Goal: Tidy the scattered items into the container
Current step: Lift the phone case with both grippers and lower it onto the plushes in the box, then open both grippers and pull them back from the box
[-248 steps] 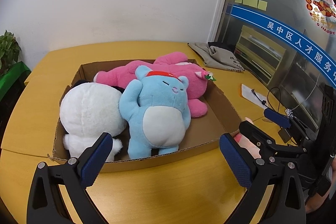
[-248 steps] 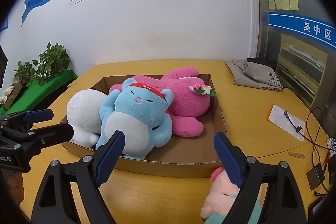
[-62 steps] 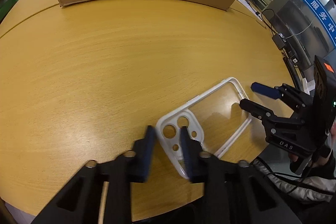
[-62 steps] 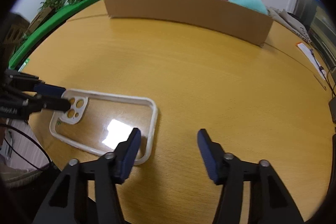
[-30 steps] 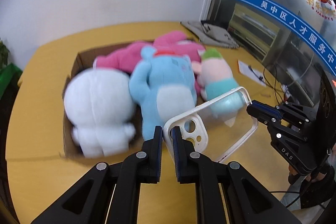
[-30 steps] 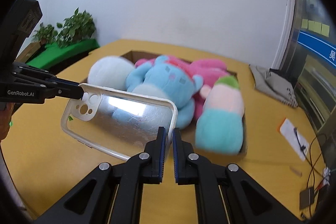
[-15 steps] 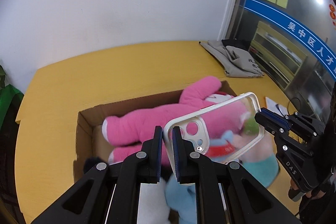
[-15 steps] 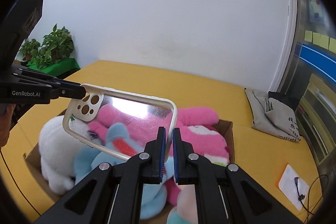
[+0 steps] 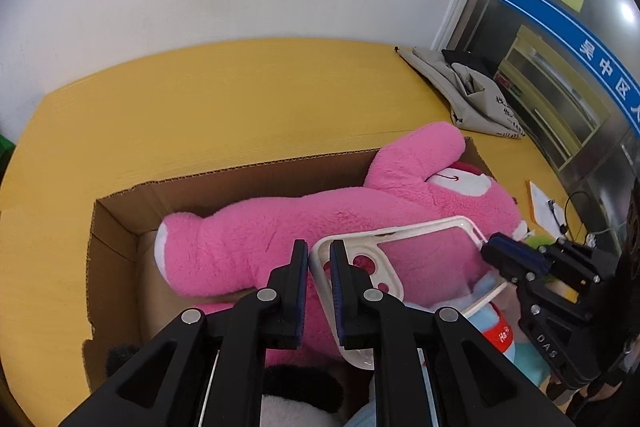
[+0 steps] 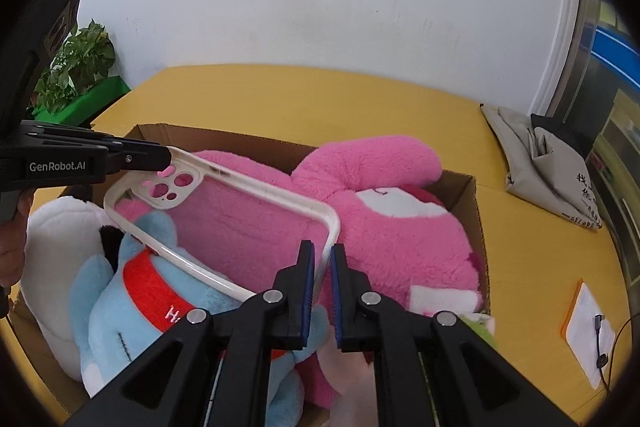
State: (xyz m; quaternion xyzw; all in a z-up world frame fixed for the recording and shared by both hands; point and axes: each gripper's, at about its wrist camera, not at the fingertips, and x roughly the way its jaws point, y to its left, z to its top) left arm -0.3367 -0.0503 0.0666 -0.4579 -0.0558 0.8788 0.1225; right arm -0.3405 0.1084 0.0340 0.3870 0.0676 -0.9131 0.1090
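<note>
A clear phone case with a white rim (image 10: pixel 224 195) hangs between my two grippers over the cardboard box (image 10: pixel 466 195). My left gripper (image 9: pixel 319 259) is shut on its camera-hole end (image 9: pixel 360 263). My right gripper (image 10: pixel 322 259) is shut on the opposite end's rim and also shows in the left wrist view (image 9: pixel 506 255). Below the case lie a pink plush (image 10: pixel 380 211), a blue plush with a red band (image 10: pixel 132 303) and a white plush (image 10: pixel 52 239), all inside the box (image 9: pixel 120 227).
The box stands on a yellow table (image 9: pixel 200 107). A grey cloth bag (image 10: pixel 548 167) lies at the back right, with a white card and cable (image 10: pixel 588 331) by the right edge. A potted plant (image 10: pixel 76 67) stands at the far left by the wall.
Both grippers have carried the phone case forward and lower over the box. It now hangs just above the pink plush. Both stay shut on it.
</note>
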